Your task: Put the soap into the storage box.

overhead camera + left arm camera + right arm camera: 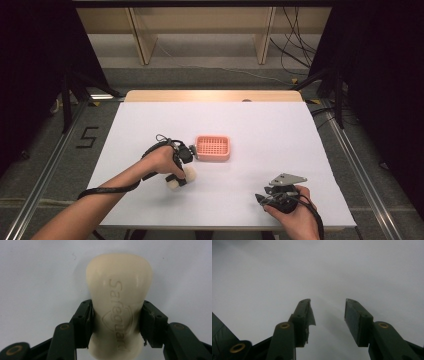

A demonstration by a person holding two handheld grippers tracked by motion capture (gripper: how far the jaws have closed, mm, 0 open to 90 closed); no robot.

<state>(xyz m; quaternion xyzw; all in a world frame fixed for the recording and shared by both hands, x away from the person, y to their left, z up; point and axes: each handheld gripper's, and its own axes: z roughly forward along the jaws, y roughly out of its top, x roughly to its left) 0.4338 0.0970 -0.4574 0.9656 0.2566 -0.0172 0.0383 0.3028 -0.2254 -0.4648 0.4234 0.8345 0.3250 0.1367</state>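
Observation:
A cream soap bar with raised lettering lies on the white table, and my left gripper is shut on it, its two pads pressing the bar's narrow waist from both sides. From above, that soap bar sits left of the table's middle under my left gripper, which points down at it. My right gripper rests near the front edge at the right. In its own view my right gripper stands open with bare table between the jaws.
A pink perforated soap tray sits just beyond and to the right of the left gripper. The white table cover spreads around it. Black cables trail from both grippers; dark curtains and frame legs flank the table.

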